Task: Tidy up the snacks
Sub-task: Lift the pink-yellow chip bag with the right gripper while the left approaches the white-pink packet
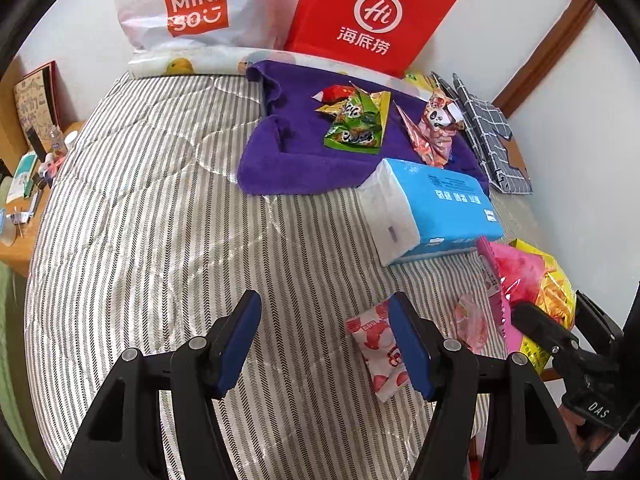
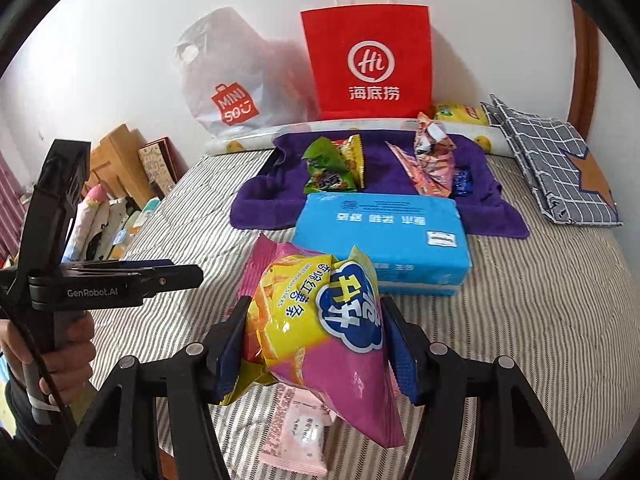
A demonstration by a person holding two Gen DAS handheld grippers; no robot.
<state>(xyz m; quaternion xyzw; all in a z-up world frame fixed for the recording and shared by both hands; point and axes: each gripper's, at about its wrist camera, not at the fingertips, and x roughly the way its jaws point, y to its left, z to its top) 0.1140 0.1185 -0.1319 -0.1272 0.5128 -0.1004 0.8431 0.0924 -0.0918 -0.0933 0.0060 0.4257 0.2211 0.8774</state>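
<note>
My right gripper (image 2: 316, 320) is shut on a yellow and pink chip bag (image 2: 320, 320), lifted just above the striped bed; the blue pads press on both its sides. A small pink packet (image 2: 300, 432) lies under it. In the left wrist view the same chip bag (image 1: 532, 280) shows at the right, with the right gripper (image 1: 540, 324) on it. My left gripper (image 1: 324, 308) hangs open over the bed, nothing between its fingers. A white strawberry-print packet (image 1: 376, 344) lies just behind its right finger. Green snack packs (image 1: 356, 124) and pink panda packs (image 1: 432, 128) sit on a purple towel (image 1: 300, 148).
A blue tissue pack (image 1: 440, 200) lies in front of the towel. A red paper bag (image 1: 372, 16) and a white Miniso bag (image 1: 192, 8) stand against the wall. Folded checked cloth (image 1: 488, 136) is at the right. A cluttered wooden side table (image 1: 24, 184) borders the bed's left.
</note>
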